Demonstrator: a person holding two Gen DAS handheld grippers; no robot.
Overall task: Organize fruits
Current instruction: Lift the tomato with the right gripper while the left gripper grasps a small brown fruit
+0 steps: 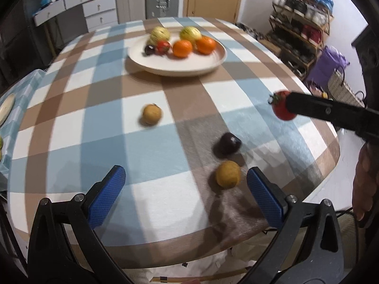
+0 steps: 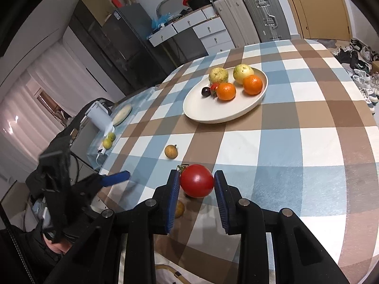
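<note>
My right gripper [image 2: 197,181] is shut on a red tomato [image 2: 197,184], held above the checked table; the left wrist view shows the same tomato [image 1: 281,108] at the tip of the black right gripper [image 1: 287,105]. My left gripper [image 1: 186,181] stands open low over the near table edge, with a tan round fruit [image 1: 228,174] just inside its right finger [image 1: 263,193] and a dark plum [image 1: 227,144] beyond it. A second tan fruit [image 1: 151,114] lies further left. The white plate [image 1: 203,67] holds two oranges, two pale green fruits, a small tomato and a plum.
The round table's edge runs close on the right and near side. A side table on the left carries a small plate [image 2: 122,114] and two green fruits [image 2: 109,140]. Suitcases, drawers and a shoe rack [image 1: 300,28] stand behind.
</note>
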